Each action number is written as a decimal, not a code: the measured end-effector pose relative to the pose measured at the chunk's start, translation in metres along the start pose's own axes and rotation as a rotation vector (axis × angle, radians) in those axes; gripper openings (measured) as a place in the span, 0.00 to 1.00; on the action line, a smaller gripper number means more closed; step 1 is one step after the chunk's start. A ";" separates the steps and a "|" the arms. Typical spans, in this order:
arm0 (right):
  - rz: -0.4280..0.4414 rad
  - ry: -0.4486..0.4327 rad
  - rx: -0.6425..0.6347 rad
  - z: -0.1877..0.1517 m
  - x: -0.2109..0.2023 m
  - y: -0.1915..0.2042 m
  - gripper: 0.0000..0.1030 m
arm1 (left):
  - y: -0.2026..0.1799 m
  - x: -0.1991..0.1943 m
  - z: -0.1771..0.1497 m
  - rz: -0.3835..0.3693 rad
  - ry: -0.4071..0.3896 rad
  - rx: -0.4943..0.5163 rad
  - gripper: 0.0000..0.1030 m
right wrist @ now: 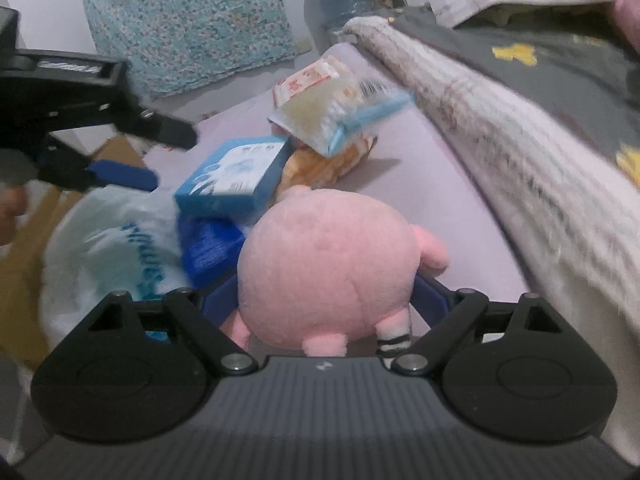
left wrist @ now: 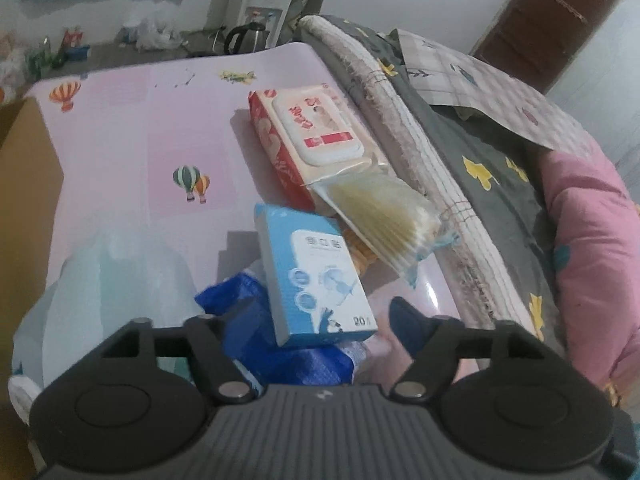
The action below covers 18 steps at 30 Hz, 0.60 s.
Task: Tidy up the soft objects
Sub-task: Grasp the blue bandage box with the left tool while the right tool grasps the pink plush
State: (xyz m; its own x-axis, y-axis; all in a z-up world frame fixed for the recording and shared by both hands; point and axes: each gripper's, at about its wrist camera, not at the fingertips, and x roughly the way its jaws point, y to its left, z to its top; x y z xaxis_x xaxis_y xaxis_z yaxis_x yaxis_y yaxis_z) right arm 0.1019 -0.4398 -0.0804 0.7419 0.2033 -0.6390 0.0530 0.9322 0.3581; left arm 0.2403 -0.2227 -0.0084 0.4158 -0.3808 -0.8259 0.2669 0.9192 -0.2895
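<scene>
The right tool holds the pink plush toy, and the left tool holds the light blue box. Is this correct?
Not quite. The right tool does hold the pink plush toy, but the left tool is open and holds nothing; the light blue box lies on the pile, as the left wrist view shows.

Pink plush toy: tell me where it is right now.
Right wrist view, centre: the pink plush toy sits between the right gripper fingers, just right of the blue packet.

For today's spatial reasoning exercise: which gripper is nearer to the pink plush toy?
Right. The right gripper has the pink plush toy between its fingers. The left gripper hovers open, up and off to the toy's left, above the white plastic bag.
</scene>
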 end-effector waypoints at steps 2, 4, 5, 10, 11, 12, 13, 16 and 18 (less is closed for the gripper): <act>0.075 0.024 0.061 -0.006 -0.007 -0.007 0.87 | -0.007 0.005 0.002 0.014 -0.001 0.036 0.80; 0.136 0.048 0.109 -0.010 -0.010 -0.012 0.88 | -0.013 0.012 0.004 0.038 0.007 0.069 0.81; 0.132 0.051 0.110 -0.012 -0.011 -0.013 0.88 | -0.017 0.016 0.004 0.051 0.010 0.083 0.82; 0.025 0.023 0.023 -0.015 -0.016 -0.006 0.92 | -0.031 0.043 0.010 0.114 0.042 0.140 0.84; 0.010 0.018 0.011 -0.015 -0.016 -0.005 0.92 | -0.033 0.049 0.011 0.132 0.050 0.149 0.84; -0.007 0.012 -0.004 -0.015 -0.017 -0.004 0.92 | -0.034 0.054 0.013 0.153 0.057 0.157 0.84; -0.026 0.003 -0.026 -0.014 -0.018 -0.002 0.92 | -0.035 0.060 0.014 0.170 0.063 0.164 0.84; -0.066 -0.023 -0.099 -0.014 -0.020 0.006 0.93 | -0.034 0.073 0.017 0.200 0.079 0.165 0.84; -0.075 -0.039 -0.142 -0.015 -0.022 0.012 0.95 | -0.031 0.079 0.020 0.194 0.100 0.153 0.84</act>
State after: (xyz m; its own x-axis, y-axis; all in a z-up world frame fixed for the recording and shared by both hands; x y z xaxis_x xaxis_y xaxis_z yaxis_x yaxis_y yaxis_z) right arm 0.0768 -0.4291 -0.0723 0.7647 0.1228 -0.6326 0.0159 0.9778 0.2090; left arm 0.2820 -0.2834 -0.0555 0.3859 -0.1798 -0.9048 0.3218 0.9455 -0.0506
